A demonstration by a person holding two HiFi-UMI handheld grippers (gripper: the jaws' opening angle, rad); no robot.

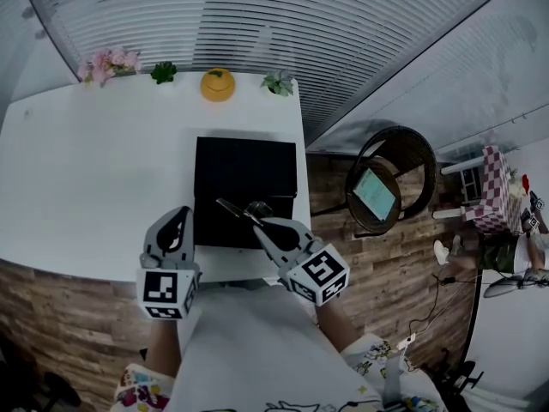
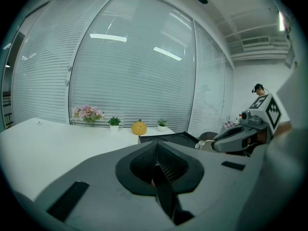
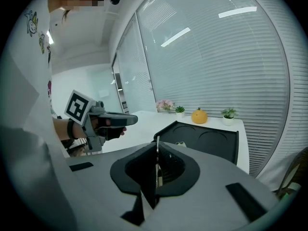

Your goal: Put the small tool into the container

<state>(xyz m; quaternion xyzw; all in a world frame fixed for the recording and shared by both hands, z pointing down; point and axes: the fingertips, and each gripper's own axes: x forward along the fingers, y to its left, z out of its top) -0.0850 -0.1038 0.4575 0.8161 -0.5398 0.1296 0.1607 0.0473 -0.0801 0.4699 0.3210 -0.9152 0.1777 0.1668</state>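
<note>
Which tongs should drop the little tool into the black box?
The right tongs: they grip the small tool over the black container. The left tongs are shut, empty, beside it.

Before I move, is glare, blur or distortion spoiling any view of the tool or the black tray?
Head view: fisheye bends the blinds; the white table is washed out, the black tray reads as a flat dark patch, the small tool slightly soft. Left gripper view: ceiling-light streaks on the blinds, dark corners. Right gripper view: same streaks; the tool shows only edge-on, a thin line.
</note>
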